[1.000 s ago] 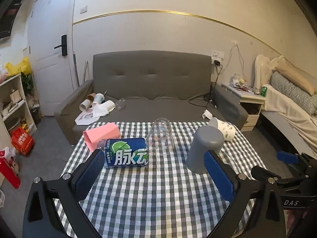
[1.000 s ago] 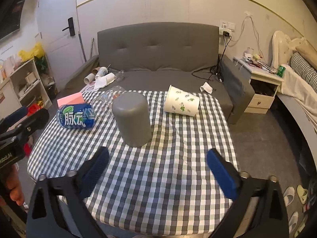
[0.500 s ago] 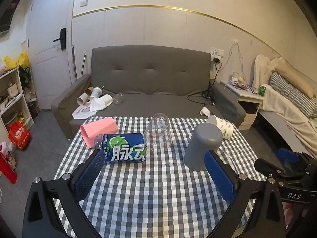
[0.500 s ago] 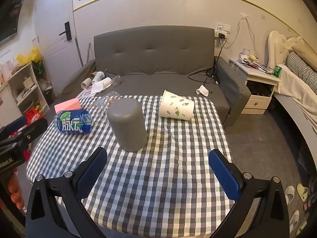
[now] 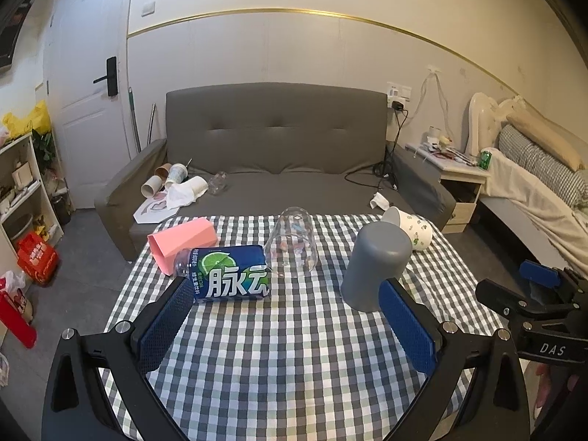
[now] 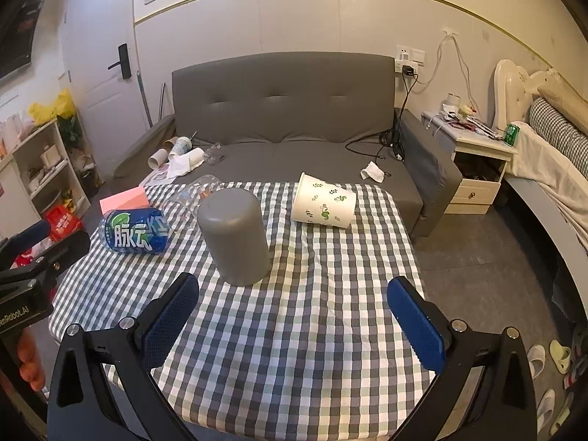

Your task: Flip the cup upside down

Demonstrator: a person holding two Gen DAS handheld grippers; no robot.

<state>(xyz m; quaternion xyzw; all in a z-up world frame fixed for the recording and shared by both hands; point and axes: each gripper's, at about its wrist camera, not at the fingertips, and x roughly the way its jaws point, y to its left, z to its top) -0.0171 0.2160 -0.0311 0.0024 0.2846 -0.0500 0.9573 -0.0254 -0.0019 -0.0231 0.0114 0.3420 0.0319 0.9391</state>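
Observation:
A grey cup stands mouth down on the checked tablecloth. A clear glass stands mouth down left of it. A white paper cup with green leaves lies on its side at the far right of the table. My left gripper is open and empty above the near table, its right pad next to the grey cup. My right gripper is open and empty, near side of the grey cup.
A blue bottle lies on its side at the left, with a pink box behind it. A grey sofa stands behind the table, a nightstand and bed at the right. Shelves stand at the left.
Both grippers have drawn back and risen slightly; the table objects sit a little farther away in both views. Nothing on the table has moved.

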